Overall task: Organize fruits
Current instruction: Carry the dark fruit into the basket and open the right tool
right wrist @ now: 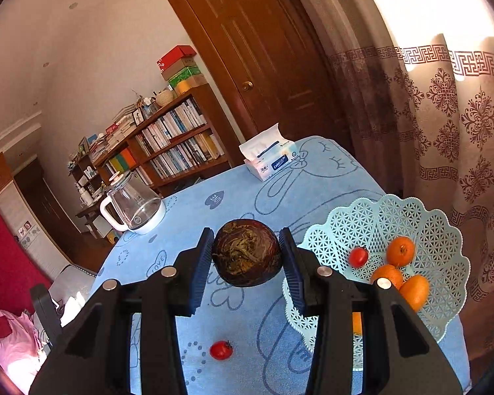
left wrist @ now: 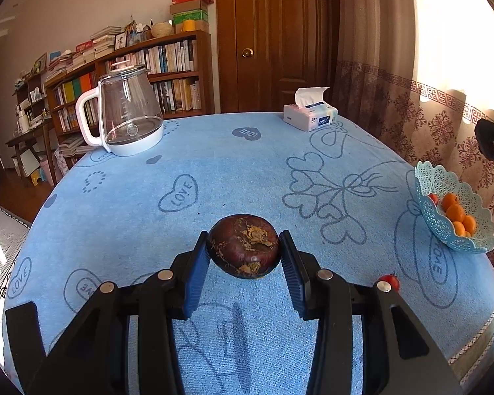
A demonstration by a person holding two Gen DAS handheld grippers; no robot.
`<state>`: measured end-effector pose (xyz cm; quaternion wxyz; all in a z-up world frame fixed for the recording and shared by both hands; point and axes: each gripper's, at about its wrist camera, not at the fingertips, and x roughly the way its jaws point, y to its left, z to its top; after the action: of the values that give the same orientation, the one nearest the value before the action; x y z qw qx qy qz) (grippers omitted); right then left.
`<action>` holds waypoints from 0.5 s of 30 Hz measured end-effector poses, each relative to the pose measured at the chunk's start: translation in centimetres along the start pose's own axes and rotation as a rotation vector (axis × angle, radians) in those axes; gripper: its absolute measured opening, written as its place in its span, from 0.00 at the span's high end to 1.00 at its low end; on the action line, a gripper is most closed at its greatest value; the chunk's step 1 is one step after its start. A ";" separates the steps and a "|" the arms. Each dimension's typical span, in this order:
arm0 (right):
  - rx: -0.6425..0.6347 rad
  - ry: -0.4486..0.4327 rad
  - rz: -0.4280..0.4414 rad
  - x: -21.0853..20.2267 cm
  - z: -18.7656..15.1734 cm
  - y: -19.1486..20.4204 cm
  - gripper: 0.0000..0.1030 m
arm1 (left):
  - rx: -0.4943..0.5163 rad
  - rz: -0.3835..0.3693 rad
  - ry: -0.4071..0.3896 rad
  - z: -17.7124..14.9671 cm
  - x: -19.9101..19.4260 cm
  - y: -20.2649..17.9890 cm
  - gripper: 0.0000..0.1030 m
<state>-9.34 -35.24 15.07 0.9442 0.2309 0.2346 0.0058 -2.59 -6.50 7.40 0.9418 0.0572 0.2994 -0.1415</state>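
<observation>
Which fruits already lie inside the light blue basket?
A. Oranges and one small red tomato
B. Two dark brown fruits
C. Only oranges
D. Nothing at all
A: in the right wrist view the basket holds several oranges and one small red tomato, while a second tomato lies outside on the blue tablecloth.

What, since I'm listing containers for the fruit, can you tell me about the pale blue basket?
The basket is a shallow, pale blue-green bowl that looks like plastic, with openwork lattice walls and a scalloped rim. It sits open side up on the blue tablecloth, near the table edge by the patterned curtain. Inside lie one small red tomato and at least three orange fruits, bunched to one side. Part of its near rim is hidden behind the right gripper's finger.
</observation>
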 end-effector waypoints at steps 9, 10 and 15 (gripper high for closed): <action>0.149 0.129 -0.105 3.7 -1.1 -5.4 0.59 | 0.006 -0.006 0.004 -0.1 0.1 -0.2 0.58; 0.156 0.135 -0.113 4.0 -1.2 -5.8 0.59 | 0.005 -0.006 0.005 -0.2 0.1 -0.2 0.58; 0.169 0.148 -0.136 4.7 -1.5 -6.6 0.59 | 0.006 -0.007 0.011 -0.2 0.3 -0.2 0.58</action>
<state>-6.52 -39.96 8.91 0.8997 0.2921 0.3184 -0.0612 -2.54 -6.70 7.05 0.9395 0.0598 0.3043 -0.1453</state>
